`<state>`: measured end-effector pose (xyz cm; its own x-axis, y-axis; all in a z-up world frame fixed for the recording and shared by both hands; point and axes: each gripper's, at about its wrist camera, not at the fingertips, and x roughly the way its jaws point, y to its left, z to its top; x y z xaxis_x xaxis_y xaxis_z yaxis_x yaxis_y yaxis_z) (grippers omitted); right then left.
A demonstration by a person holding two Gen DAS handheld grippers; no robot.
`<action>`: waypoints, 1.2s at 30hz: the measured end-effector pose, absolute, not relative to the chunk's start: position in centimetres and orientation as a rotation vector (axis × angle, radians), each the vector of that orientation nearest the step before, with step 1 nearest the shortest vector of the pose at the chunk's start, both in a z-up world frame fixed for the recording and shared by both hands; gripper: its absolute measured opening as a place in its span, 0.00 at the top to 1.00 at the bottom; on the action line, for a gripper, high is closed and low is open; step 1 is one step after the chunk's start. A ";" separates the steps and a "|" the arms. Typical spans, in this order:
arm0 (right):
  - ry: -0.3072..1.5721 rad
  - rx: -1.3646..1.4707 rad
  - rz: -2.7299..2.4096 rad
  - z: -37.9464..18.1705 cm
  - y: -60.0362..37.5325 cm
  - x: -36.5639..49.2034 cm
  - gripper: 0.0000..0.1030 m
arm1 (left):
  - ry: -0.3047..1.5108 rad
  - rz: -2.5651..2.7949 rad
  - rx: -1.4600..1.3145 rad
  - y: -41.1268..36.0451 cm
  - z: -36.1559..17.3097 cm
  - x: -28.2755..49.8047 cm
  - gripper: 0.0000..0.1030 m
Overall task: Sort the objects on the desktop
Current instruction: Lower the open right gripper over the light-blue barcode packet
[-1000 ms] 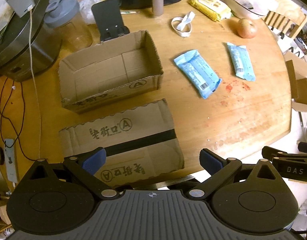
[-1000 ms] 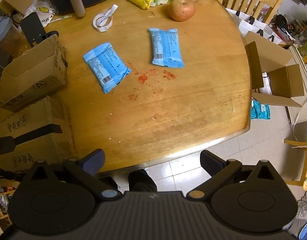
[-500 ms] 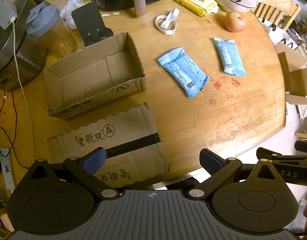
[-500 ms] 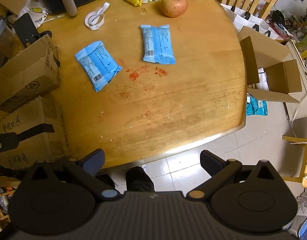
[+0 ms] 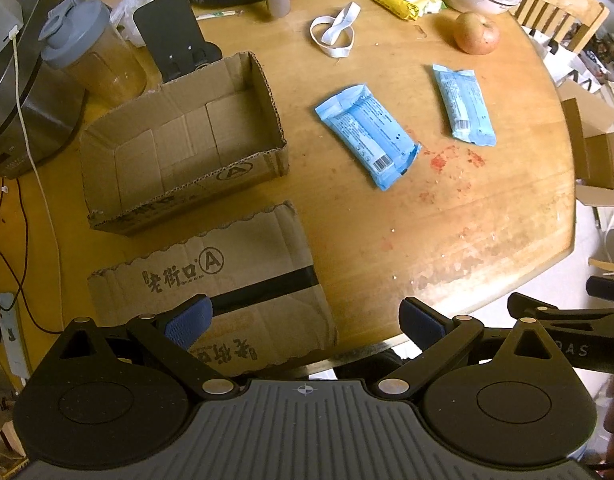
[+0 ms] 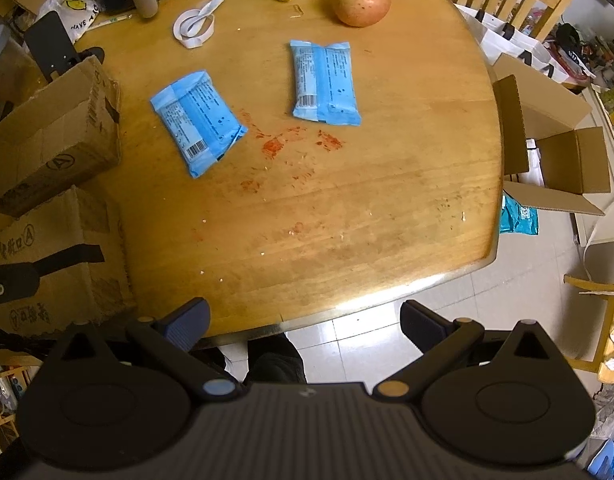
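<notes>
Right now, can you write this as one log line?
left claw: open | right claw: open | two blue packets: on table | cardboard box: empty

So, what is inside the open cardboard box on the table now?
Nothing can be seen inside the open cardboard box: only its bare folded bottom flaps show. Its near wall hides a thin strip of the floor. Both blue packets lie on the table, outside it.

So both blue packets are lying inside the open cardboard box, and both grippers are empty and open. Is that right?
Not quite. The open cardboard box holds nothing; both blue packets lie on the bare wooden table to its right, as the left wrist view shows. The rest stands: the left gripper and right gripper are empty and open.
</notes>
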<state>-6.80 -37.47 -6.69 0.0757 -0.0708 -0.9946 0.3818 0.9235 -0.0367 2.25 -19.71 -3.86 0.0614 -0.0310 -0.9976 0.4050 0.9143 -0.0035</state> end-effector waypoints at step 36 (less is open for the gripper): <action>1.447 0.269 -0.380 -9.2 -39.4 -3.7 0.00 | 1.473 -0.339 0.299 -20.3 -3.8 2.6 0.00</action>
